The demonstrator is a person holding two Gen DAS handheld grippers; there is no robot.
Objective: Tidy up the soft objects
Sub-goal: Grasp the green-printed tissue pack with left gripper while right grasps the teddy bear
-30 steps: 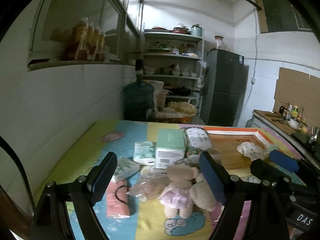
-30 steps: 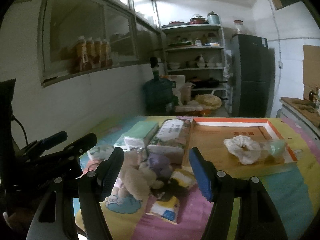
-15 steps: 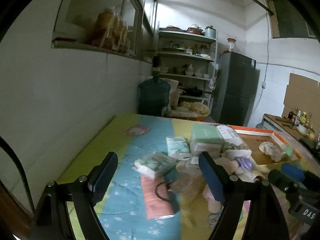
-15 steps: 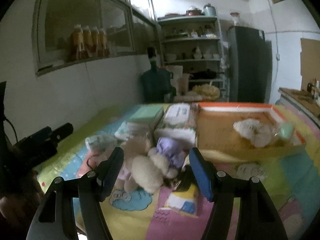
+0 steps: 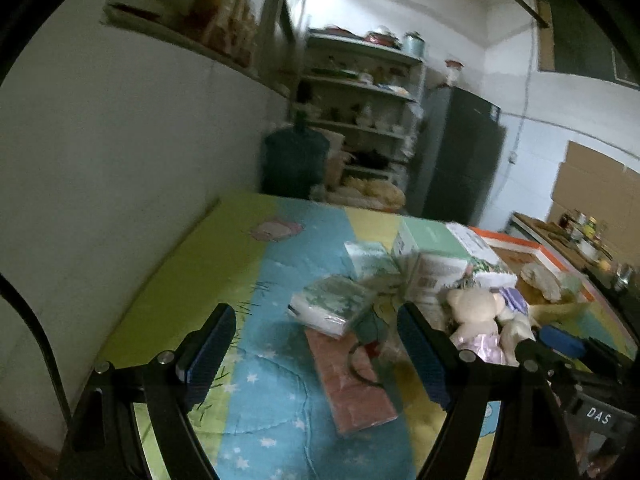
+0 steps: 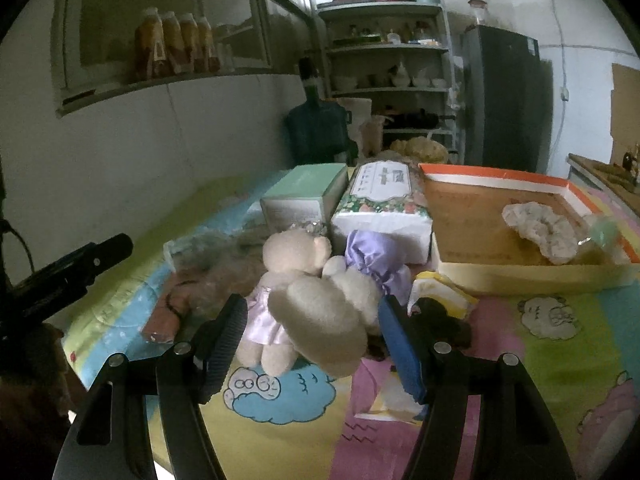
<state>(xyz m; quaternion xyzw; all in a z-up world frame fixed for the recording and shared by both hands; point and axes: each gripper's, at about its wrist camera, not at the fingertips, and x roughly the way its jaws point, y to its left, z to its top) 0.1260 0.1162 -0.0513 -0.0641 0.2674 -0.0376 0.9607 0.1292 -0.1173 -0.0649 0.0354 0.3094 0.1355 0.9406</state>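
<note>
The left gripper (image 5: 316, 344) is held wide apart with nothing between its fingers, above the colourful mat (image 5: 256, 280). In the left wrist view a pink packet (image 5: 350, 380) is seen just ahead of it, toward 1 o'clock, lying flat on the mat, with a dark loop resting on it. A white tissue pack (image 5: 330, 306) lies against the packet's far end, at 12 o'clock.

The right gripper (image 6: 310, 338) is likewise spread wide and grips nothing. In its own view, a cream plush bear in a lilac dress (image 6: 296, 276) is seen lying on the mat just ahead of the fingertips, at 12 o'clock, and a second cream plush toy (image 6: 324, 316) rests across it. A purple cloth piece (image 6: 376, 256) sits just behind them. A floral tissue pack (image 6: 382, 196) and a green box (image 6: 306, 196) stand side by side beyond the toys. At 2 o'clock an orange-rimmed tray (image 6: 496, 174) holds a white scrunchie (image 6: 538, 226). A yellow packet (image 6: 440, 290) lies near the tray's front wall, and a dark object (image 6: 440, 320), too dim to identify, lies against it.
</note>
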